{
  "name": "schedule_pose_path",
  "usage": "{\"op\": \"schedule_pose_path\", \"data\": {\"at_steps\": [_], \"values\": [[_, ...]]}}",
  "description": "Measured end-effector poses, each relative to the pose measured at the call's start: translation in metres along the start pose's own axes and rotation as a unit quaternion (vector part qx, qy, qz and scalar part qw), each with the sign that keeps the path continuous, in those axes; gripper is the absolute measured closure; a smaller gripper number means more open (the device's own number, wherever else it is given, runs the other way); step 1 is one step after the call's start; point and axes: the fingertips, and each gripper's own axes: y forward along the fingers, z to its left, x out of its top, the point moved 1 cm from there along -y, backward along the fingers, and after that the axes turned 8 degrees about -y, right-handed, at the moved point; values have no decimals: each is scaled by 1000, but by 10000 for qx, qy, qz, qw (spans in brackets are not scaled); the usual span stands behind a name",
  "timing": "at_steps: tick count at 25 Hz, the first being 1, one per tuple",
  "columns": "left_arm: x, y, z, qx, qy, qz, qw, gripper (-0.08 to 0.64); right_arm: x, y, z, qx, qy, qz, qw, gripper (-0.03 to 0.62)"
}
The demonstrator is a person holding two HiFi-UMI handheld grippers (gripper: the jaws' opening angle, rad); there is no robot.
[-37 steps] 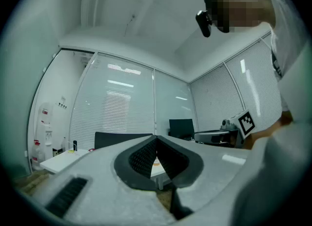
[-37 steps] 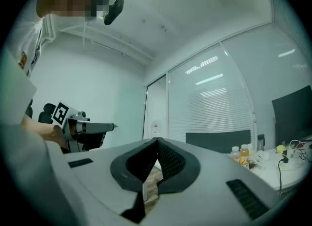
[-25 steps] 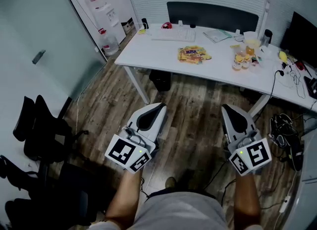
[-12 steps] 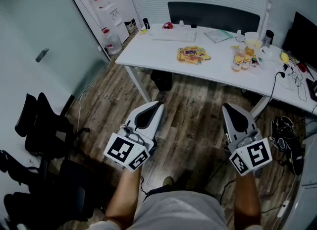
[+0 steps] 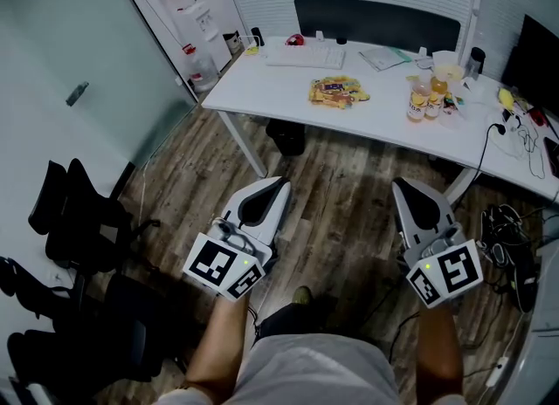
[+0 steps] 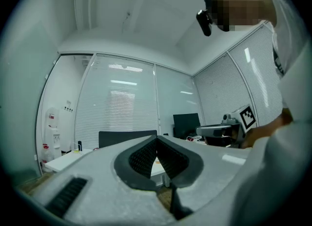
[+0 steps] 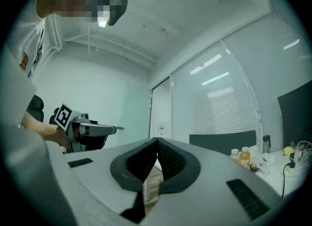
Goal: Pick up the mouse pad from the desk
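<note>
Left hand-held gripper (image 5: 275, 189) and right hand-held gripper (image 5: 403, 189): jaws together, nothing held. Far ahead on the tabletop (image 5: 262, 89), probably the mouse pad (image 5: 337, 91), long side left-right, midway between both.

Right tool (image 7: 157, 141), jaws together (nothing between them), left tool (image 7: 112, 129) off to its left, bottles (image 7: 243, 158) far right
</note>
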Motion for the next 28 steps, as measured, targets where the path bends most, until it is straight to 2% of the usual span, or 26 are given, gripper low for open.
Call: {"op": "schedule_pose_path", "data": {"at_steps": [6,13,21,28], "values": [[-1,10,9,-2,-21,-35,10000,545,-6,9,-5,43,-41,45,10000,580],[-13,40,40,-114,-114,-32,9999,545,-20,42,-21,-23,-118,184,9998,580],[-17,92,120,-255,-223,-62,9994,545,-40,121,-47,-149,-197,393,9989,580],[-22,138,197,-472,-237,108,9985,545,-63,198,-66,-323,-183,650,9972,580]]}}
